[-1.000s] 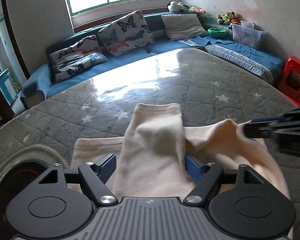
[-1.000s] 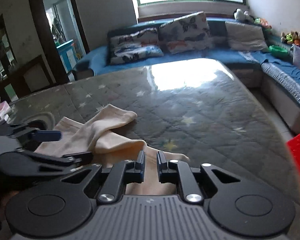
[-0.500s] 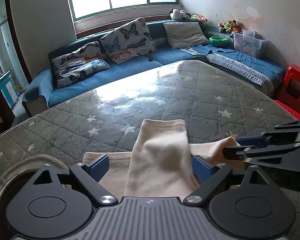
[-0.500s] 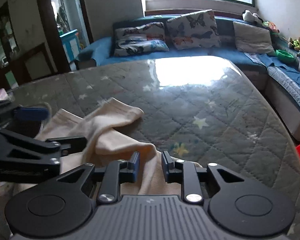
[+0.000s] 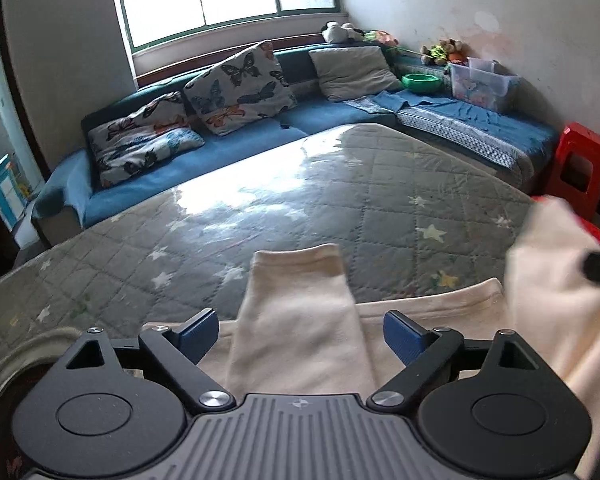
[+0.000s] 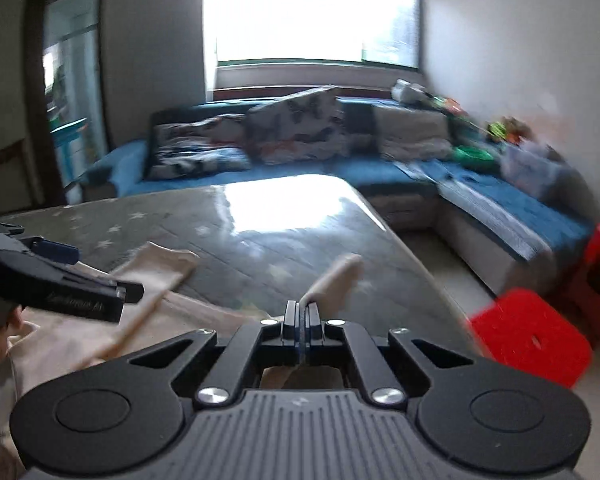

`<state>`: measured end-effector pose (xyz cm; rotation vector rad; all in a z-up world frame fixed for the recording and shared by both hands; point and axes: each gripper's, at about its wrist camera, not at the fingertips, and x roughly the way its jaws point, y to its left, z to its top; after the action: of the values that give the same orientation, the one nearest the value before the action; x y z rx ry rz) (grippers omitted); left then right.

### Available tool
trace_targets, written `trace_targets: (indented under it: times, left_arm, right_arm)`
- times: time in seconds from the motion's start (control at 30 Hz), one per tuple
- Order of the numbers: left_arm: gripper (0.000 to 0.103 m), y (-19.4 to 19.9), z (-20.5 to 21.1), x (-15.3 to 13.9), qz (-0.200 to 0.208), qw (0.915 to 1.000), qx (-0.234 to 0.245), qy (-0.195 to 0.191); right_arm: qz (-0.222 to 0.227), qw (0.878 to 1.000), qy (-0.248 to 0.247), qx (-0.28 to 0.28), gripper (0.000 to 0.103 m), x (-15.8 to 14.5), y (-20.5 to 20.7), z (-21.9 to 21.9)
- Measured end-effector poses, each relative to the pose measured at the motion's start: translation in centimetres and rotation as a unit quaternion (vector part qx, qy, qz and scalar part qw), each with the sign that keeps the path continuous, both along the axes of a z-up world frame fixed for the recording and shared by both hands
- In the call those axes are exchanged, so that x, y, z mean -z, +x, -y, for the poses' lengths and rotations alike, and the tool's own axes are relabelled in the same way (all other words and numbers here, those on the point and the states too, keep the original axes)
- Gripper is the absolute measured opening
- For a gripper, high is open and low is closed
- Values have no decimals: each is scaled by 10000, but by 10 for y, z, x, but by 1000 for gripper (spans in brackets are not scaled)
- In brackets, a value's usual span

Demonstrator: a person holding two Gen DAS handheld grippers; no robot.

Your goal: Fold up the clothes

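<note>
Nearby, red stool [image 6: 532, 338] beside mattress [image 6: 292, 240]

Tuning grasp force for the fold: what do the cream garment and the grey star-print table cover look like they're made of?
Cream garment: soft, matte knit, probably fleece or cotton jersey; it drapes limply, with a ribbed cuff. Grey star-print table cover: quilted fabric, apparently under a clear glossy film, since the window glare mirrors off it. The right gripper is shut on a garment fold.

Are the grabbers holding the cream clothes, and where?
The right gripper pinches the cream garment by a lifted sleeve. The left gripper is open, holding nothing.
</note>
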<state>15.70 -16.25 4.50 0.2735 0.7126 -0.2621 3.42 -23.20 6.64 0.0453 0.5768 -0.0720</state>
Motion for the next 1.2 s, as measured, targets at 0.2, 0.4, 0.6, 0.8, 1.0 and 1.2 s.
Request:
trace_targets:
  times: [0.2, 0.4, 0.6, 0.8, 1.0, 1.2]
  left_arm:
    - [76, 13, 14, 25, -148, 9995, -66, 278]
    - [11, 10, -1, 22, -194, 9998, -22, 50]
    - [4, -15, -37, -3, 108, 9990, -304, -312]
    - [3, -63, -99, -39, 520, 9912, -891, -828]
    - [3, -136, -177, -65, 983, 9724, -1680, -1289]
    - [3, -198, -239, -54, 979, 9552, -2392, -1444]
  right_arm:
    - [-250, 9986, 350, 304, 14, 17, -30, 24]
    - [-163, 9978, 502, 400, 40, 15, -47, 32]
    - [-85, 9982, 583, 121, 46, 12, -54, 19]
    - [9, 9982, 560, -235, 71, 7, -64, -1]
    - [-11, 9962, 409, -775, 94, 4, -75, -32]
    - [30, 9891, 429, -1410, 103, 0, -84, -55]
